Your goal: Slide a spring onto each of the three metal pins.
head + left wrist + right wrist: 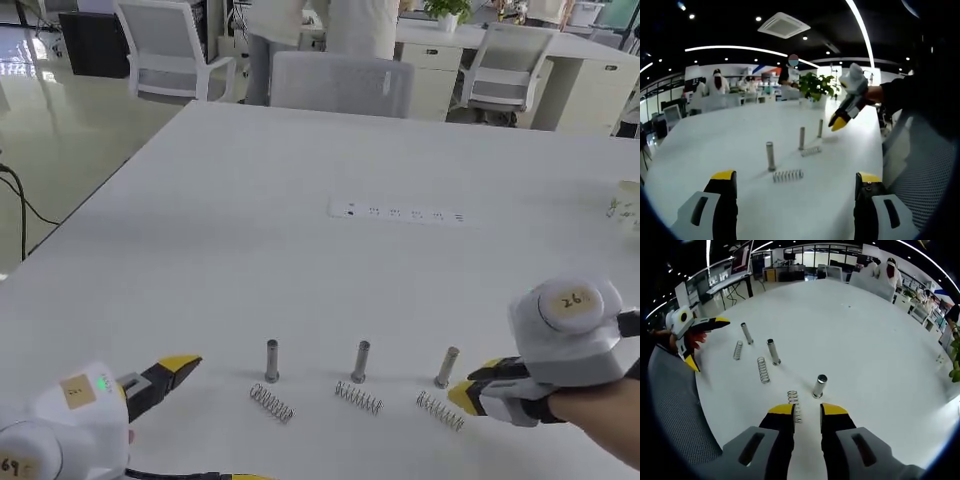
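Observation:
Three short metal pins stand upright in a row on the white table: left, middle and right. In front of each lies a loose spring: left, middle, right. My right gripper is low at the right spring's end. Its own view shows the jaws narrowly open, with that spring running into the gap and the right pin just beyond. My left gripper is wide open and holds nothing, short of the left pin and left spring.
A flush power strip is set into the table's middle. Grey office chairs stand at the far edge, with people and desks behind. The table's front edge runs close below the springs.

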Demonstrator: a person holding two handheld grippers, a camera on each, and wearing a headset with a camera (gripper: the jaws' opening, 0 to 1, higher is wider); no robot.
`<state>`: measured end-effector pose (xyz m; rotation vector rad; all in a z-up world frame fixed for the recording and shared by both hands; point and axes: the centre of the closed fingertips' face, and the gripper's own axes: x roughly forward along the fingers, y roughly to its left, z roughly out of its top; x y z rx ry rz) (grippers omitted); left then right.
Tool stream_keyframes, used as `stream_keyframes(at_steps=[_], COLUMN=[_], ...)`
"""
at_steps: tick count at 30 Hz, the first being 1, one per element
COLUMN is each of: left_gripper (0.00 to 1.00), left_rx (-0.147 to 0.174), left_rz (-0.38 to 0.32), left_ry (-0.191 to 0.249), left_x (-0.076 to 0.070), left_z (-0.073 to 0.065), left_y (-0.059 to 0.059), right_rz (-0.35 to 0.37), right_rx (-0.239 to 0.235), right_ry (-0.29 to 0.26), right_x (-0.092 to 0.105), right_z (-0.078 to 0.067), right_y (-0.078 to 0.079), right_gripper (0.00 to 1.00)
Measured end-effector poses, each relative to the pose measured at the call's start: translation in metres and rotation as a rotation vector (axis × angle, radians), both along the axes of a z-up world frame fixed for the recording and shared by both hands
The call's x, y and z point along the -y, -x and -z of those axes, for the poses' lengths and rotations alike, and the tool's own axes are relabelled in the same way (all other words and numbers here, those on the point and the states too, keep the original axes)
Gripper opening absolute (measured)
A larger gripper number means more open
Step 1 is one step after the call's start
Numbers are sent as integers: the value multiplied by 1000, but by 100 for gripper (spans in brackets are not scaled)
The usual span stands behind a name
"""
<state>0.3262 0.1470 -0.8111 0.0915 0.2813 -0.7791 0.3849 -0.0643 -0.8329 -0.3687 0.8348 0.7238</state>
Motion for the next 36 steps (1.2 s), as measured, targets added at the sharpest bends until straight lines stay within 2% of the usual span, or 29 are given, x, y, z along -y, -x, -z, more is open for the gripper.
stream_keyframes(at_steps=[14,29,36], left_gripper=[95,94,94], left_rx=[-1,1,1], left_rz=[-5,-7,-13], left_ry=[3,5,6], left_x=[-1,-1,-2], left_z=[0,1,1], left_y=[0,0,0], right_rz=[-61,-100,-121], right_rx=[-56,-69,-65], right_ry=[42,105,109], right_x=[-6,-3,-6], right_z=[20,33,32], right_y=[14,18,19], right_gripper=[15,11,8])
